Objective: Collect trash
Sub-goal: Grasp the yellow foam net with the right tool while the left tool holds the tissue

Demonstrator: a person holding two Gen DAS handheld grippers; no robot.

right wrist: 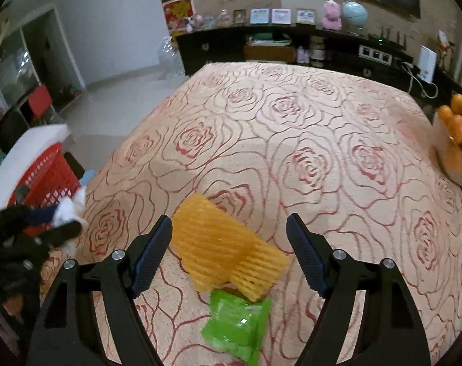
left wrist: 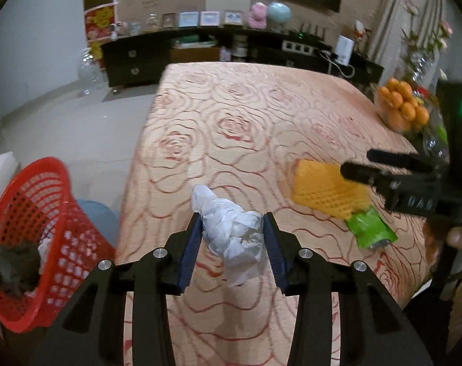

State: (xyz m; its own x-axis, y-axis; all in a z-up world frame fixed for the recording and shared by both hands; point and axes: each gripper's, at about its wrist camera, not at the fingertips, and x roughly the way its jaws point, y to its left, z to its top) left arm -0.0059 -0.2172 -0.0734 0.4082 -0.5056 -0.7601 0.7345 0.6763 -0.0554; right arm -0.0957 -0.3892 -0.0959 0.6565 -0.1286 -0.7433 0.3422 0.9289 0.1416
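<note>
My left gripper (left wrist: 232,222) is shut on a crumpled white paper wad (left wrist: 235,238) and holds it above the rose-patterned tablecloth (left wrist: 231,128). A red mesh basket (left wrist: 33,244) stands off the table's left edge with some trash inside. My right gripper (right wrist: 229,225) is open, its jaws on either side of a yellow foam fruit net (right wrist: 222,253). A green wrapper (right wrist: 237,326) lies just below the net. In the left wrist view the right gripper (left wrist: 357,163) hovers over the net (left wrist: 325,187) and wrapper (left wrist: 369,228).
A bowl of oranges (left wrist: 403,106) sits at the table's right edge. A dark sideboard (left wrist: 231,52) with frames, a globe and a pink toy stands behind the table. White tiled floor lies to the left.
</note>
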